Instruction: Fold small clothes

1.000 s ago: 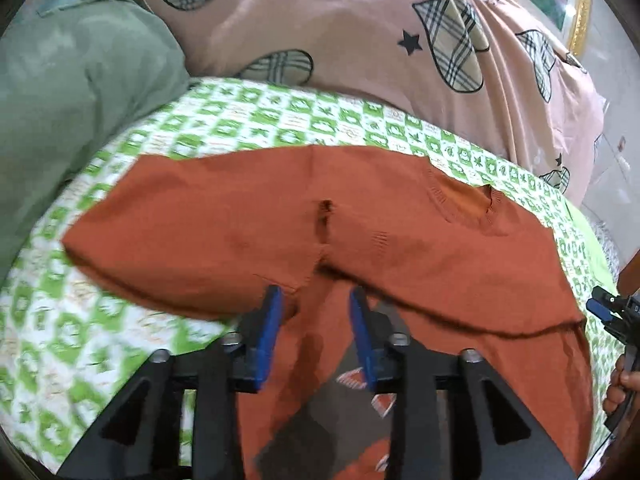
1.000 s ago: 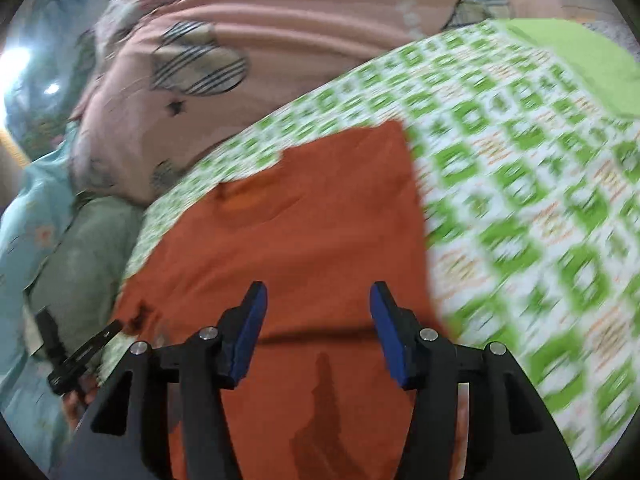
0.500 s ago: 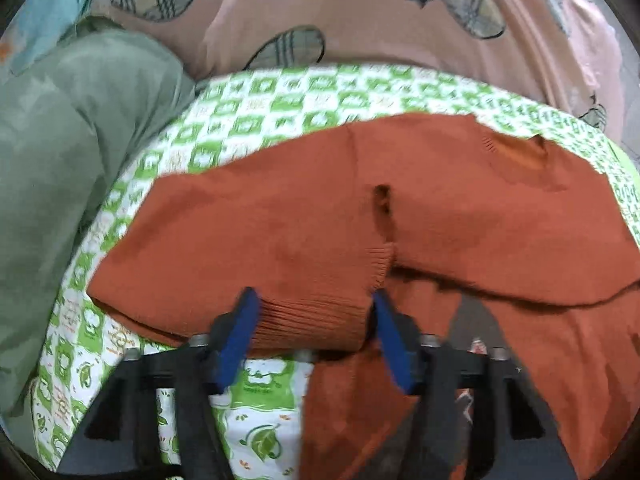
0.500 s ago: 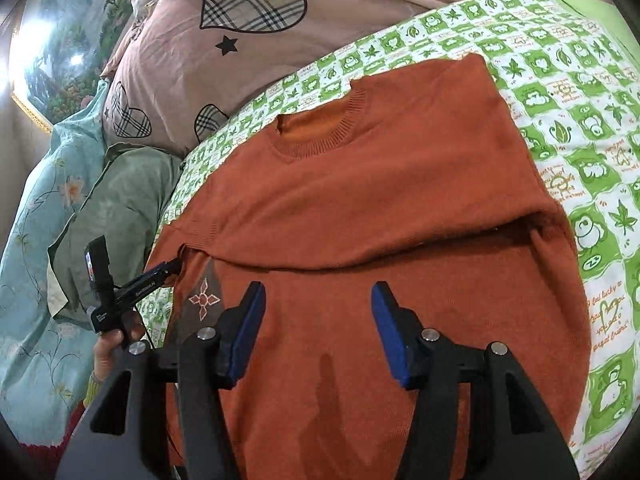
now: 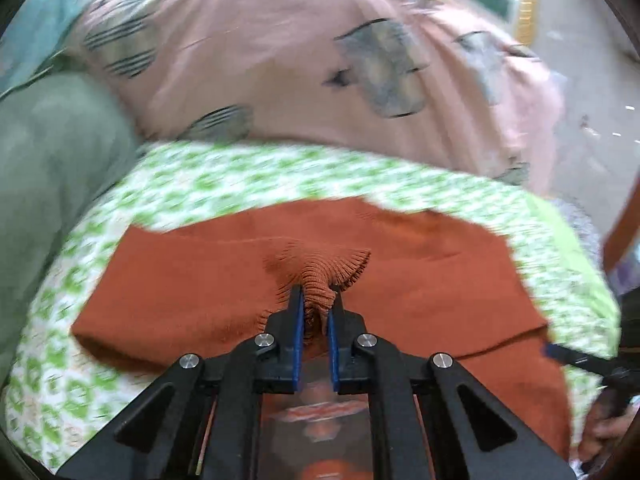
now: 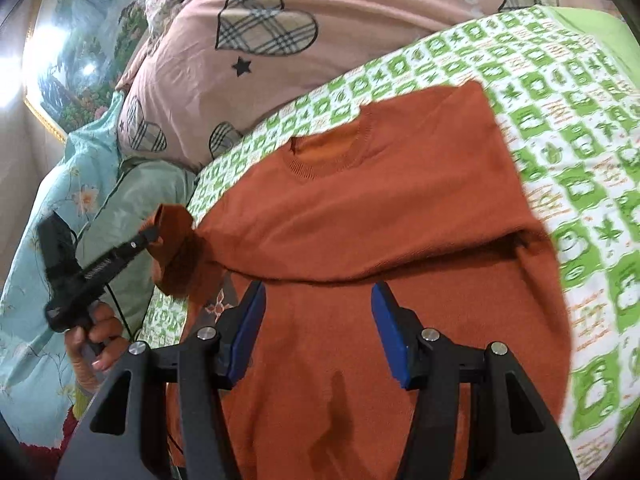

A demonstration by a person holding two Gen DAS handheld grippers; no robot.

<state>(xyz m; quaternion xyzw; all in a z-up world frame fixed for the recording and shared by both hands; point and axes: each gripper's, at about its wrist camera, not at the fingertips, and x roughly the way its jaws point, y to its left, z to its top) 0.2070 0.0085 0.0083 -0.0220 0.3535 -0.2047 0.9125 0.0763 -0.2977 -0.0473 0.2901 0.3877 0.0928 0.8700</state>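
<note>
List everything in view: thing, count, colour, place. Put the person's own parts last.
sweater: one, rust orange, spread on the bed, neck toward the pillows
sleeve cuff: one, rust orange, ribbed, pinched and lifted at the sweater's left side
bedsheet: one, green and white check, under the sweater
pink bedding: one, with plaid hearts and black stars, behind the sheet
green cloth: one, dull green, left of the sheet
floral cloth: one, pale blue, far left
picture: one, landscape, gold frame, on the wall
left gripper: black, blue pads, shut on the cuff
right gripper: black, blue pads, open above the sweater
left hand: holding the left gripper's handle
</note>
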